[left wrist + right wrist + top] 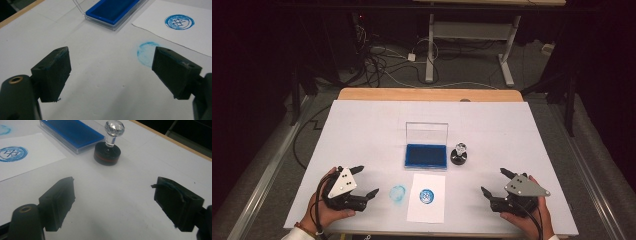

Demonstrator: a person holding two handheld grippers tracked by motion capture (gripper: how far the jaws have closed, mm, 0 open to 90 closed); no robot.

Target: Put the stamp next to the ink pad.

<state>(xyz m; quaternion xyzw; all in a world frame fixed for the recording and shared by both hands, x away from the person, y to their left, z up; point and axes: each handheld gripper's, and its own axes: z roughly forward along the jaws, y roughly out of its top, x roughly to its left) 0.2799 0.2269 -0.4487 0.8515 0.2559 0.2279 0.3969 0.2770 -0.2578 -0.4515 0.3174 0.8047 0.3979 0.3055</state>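
Observation:
A round black stamp (459,154) with a clear faceted knob (114,128) stands upright on the white table cover, just right of an open blue ink pad (425,155). A white paper sheet (427,198) in front of the pad bears a round blue print (426,196). A smudged blue ring (398,193) marks the cover left of the sheet. My left gripper (365,181) rests at the front left, open, nothing between its pads. My right gripper (495,182) sits at the front right, open and empty, apart from the stamp (107,152).
The ink pad's clear lid (427,133) stands up behind it. The wooden table edge (430,94) runs along the back. Beyond it, cables (382,62) and a desk frame (467,45) stand on the floor.

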